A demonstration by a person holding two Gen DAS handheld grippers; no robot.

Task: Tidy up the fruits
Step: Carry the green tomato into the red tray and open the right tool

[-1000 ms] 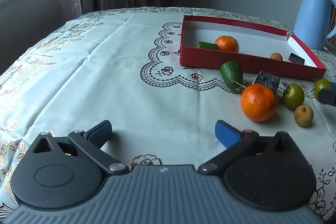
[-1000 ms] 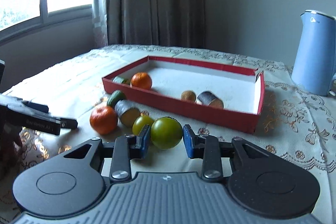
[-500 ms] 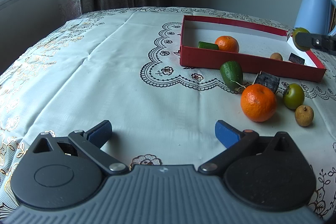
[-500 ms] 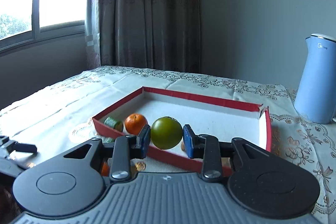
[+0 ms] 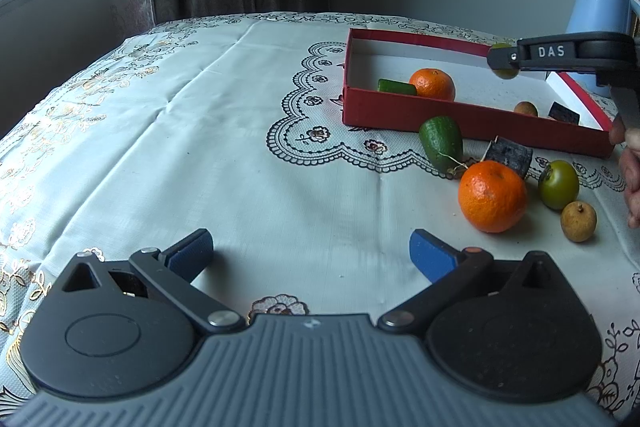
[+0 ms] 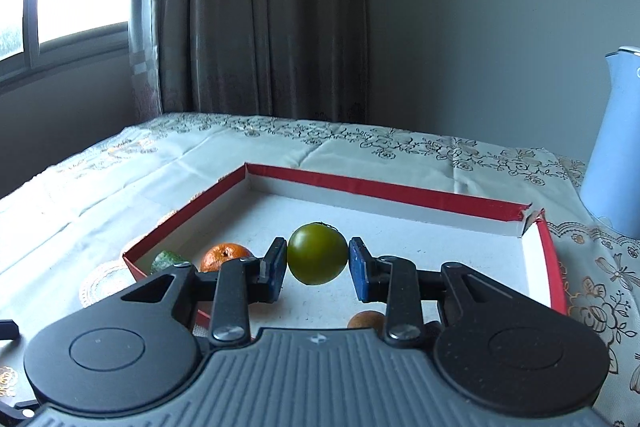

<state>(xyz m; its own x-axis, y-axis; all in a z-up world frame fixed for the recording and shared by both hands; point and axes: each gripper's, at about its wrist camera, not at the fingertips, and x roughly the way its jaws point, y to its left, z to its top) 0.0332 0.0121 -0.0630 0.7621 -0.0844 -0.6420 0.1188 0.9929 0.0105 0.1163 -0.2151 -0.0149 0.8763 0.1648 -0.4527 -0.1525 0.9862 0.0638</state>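
While the right gripper (image 6: 318, 263) clamps the green tomato (image 6: 317, 253) above the red box (image 6: 384, 189), its bare floor lies directly below (round fruit, no long axis); the left gripper (image 5: 310, 255), wide open, waits nearer.

You've got a red box (image 5: 460, 121) with a white inside on that pale tablecloth (image 5: 200, 147) with black lace print. Beside the box: bright orange mandarin (image 5: 492, 202), dark green avocado (image 5: 441, 143), light blue kettle (image 5: 598, 15).
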